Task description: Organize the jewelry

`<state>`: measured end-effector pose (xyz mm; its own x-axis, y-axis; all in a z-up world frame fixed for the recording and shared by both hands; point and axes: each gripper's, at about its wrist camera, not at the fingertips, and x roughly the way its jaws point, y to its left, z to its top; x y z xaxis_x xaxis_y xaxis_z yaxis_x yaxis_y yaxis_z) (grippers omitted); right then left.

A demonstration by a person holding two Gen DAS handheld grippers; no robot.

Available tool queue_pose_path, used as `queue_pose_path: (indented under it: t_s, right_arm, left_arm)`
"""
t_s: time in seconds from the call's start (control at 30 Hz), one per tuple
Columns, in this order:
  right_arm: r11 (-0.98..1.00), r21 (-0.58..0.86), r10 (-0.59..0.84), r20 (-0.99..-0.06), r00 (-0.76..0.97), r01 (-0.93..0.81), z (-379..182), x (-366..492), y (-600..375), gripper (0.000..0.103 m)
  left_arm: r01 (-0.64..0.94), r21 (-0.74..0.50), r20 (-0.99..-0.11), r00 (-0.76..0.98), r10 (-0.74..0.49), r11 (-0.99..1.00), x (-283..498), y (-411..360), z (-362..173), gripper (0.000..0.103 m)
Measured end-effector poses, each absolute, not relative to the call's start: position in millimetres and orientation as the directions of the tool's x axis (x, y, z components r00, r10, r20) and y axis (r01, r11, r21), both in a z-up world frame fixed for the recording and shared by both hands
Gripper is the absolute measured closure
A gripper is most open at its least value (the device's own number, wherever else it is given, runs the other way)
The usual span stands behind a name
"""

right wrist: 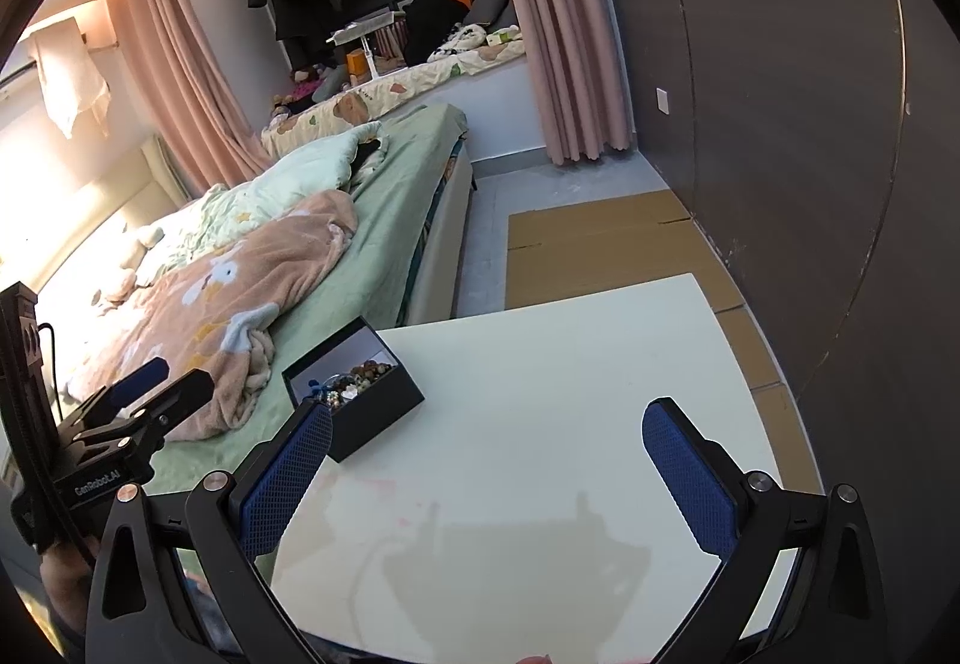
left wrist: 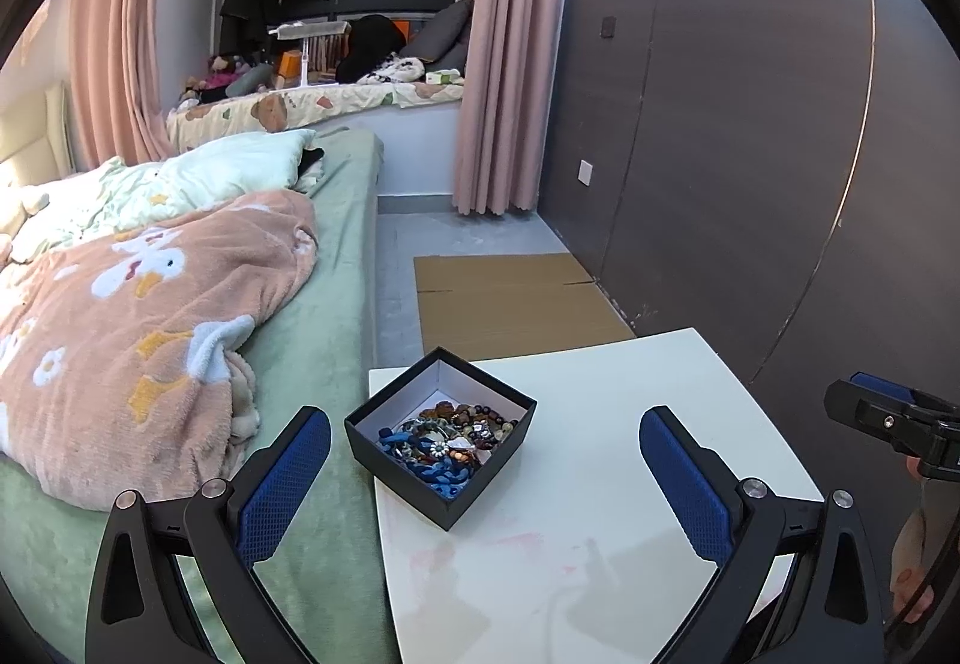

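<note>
A black square box (left wrist: 384, 451) (right wrist: 384, 406) stands at the near-left corner of the white table (left wrist: 600, 454) (right wrist: 570, 394). Inside lies a heap of beaded bracelets and chains (left wrist: 450, 439) (right wrist: 354, 379), blue, brown and amber. My left gripper (left wrist: 486, 445) is open, its blue-padded fingers spread wide with the box just ahead and between them. My right gripper (right wrist: 486, 439) is open too, over the table, with the box beside its left finger (right wrist: 294, 472). Neither holds anything. Each gripper shows in the other's view: the right gripper (left wrist: 882, 418) and the left gripper (right wrist: 144, 394).
A bed (left wrist: 324, 340) with a green sheet and a peach blanket (left wrist: 144, 316) runs along the table's left side. Flattened cardboard (left wrist: 510, 298) lies on the floor beyond the table. A dark panelled wall (left wrist: 750, 154) stands to the right. Pink curtains (left wrist: 510, 52) frame a cluttered window seat.
</note>
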<state>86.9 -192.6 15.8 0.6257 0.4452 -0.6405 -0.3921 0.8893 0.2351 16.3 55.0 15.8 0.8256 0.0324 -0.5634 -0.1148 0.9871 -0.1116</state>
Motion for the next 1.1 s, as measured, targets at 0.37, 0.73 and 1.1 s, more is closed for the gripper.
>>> queue_pose_path:
  t_s: [0.37, 0.73, 1.1]
  right_arm:
    - [0.889, 0.233, 0.444, -0.642, 0.625, -0.393, 16.6, 86.5, -189.2, 0.000]
    - [0.892, 0.234, 0.439, -0.647, 0.624, -0.386, 15.6, 87.8, -189.1, 0.000]
    - [0.893, 0.234, 0.437, -0.650, 0.622, -0.383, 13.2, 88.6, -189.3, 0.000]
  left_arm:
    - [-0.113, -0.104, -0.564, 0.825, 0.035, 0.988, 15.5, 54.9, 16.9, 0.000]
    - [-0.106, -0.100, -0.562, 0.826, 0.031, 0.989, 14.9, 53.7, 17.8, 0.000]
    - [-0.100, -0.076, -0.557, 0.830, 0.041, 0.992, 14.8, 49.8, 17.0, 0.000]
